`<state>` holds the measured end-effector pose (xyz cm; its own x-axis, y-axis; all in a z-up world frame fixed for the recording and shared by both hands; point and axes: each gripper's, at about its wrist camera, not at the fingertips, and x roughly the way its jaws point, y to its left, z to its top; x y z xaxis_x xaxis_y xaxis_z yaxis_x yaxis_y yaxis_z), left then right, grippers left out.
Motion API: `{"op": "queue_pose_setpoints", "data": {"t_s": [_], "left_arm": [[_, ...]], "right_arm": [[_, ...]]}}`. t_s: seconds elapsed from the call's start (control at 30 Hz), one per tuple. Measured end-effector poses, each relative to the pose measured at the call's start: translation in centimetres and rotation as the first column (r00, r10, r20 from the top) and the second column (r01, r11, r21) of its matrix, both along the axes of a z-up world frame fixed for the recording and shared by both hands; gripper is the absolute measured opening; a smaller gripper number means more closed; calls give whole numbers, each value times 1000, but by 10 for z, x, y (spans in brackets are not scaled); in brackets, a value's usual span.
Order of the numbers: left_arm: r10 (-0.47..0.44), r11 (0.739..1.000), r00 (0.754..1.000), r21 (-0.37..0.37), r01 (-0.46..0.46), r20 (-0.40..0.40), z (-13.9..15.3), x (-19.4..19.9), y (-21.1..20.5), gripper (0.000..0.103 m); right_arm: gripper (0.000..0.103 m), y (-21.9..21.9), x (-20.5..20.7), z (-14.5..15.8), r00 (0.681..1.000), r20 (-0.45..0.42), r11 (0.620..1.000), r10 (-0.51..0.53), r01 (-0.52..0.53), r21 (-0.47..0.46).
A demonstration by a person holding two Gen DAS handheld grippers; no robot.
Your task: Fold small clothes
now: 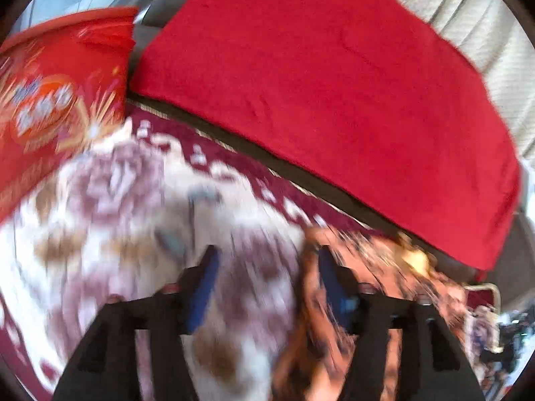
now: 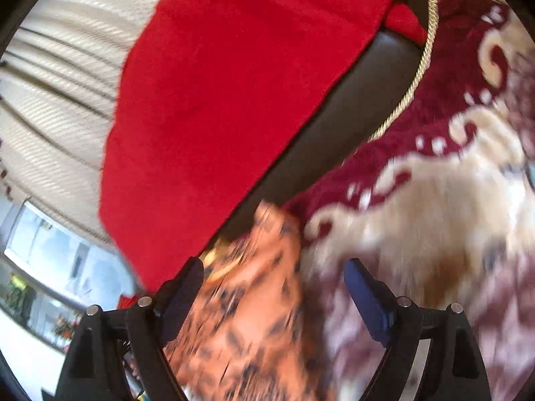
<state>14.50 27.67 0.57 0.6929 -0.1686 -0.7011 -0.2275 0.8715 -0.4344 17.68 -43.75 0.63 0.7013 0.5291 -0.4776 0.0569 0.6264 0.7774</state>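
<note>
Right wrist: orange patterned garment (image 2: 254, 300) between parted fingers (image 2: 367, 295), untouched.

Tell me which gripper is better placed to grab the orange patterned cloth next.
Probably right: the right gripper is open with the orange cloth between its fingers. The left gripper, also open, mostly frames the rug.

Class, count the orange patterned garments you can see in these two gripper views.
1: the orange patterned garment lies on the patterned rug, beside the red cloth, under the open right gripper. Blur may hide others.
</note>
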Motion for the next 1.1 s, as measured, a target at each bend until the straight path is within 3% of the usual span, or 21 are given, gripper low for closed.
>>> {"op": "queue_pose_setpoints", "data": {"t_s": [0.1, 0.23, 0.3, 0.37, 0.43, 0.53, 0.57, 0.6, 0.63, 0.67, 0.73, 0.87, 0.97, 1.1], "left_arm": [[-100, 994, 995, -55, 98, -17, -15, -39, -21, 71], [-129, 986, 990, -112, 122, -59, -40, -57, -51, 71], [-134, 979, 988, -166, 120, -81, -51, -55, -61, 71], [-134, 980, 985, -163, 115, -110, -59, -46, -68, 71], [-85, 985, 987, -158, 63, -136, -69, -34, -68, 71], [-22, 985, 991, -175, -2, -135, -72, -22, -65, 72], [-9, 987, 991, -163, -13, -134, -71, -17, -65, 69], [-2, 990, 990, -142, -18, -140, -70, -12, -66, 34], [-9, 993, 987, -118, -11, -162, -70, -5, -67, 22], [-15, 993, 984, -117, -6, -176, -70, -1, -67, 21], [-15, 996, 984, -92, -1, -176, -64, 6, -67, 18], [-32, 999, 995, -17, 30, -94, -20, 5, -69, 16], [-36, 999, 999, 11, 36, -15, 16, -14, -70, 8], [-79, 997, 995, 25, 78, 53, 43, -62, -77, 8]], "right_arm": [[88, 17, -46, -9, 998, -5, 997, 67, -67, 30], [88, 52, -84, -43, 985, -87, 988, 149, -144, 62], [88, 64, -92, -50, 985, -100, 987, 139, -130, 92], [88, 75, -90, -58, 984, -120, 985, 130, -115, 127], [88, 81, -85, -62, 987, -140, 991, 85, -69, 118], [88, 81, -65, -66, 987, -162, 983, 2, 28, 183], [88, 82, -60, -68, 984, -179, 980, -9, 44, 192], [88, 84, -54, -69, 981, -192, 980, -17, 54, 191], [86, 88, -48, -67, 979, -200, 985, -29, 62, 161], [81, 92, -44, -64, 981, -191, 990, -35, 60, 127], [16, 98, -31, -61, 980, -195, 997, -36, 48, 56], [14, 111, -16, -48, 983, -181, 999, -24, 16, -44], [12, 113, -28, -5, 997, -79, 997, -10, 4, -77], [12, 109, -61, 44, 1000, 8, 992, 5, -4, -123]]}}
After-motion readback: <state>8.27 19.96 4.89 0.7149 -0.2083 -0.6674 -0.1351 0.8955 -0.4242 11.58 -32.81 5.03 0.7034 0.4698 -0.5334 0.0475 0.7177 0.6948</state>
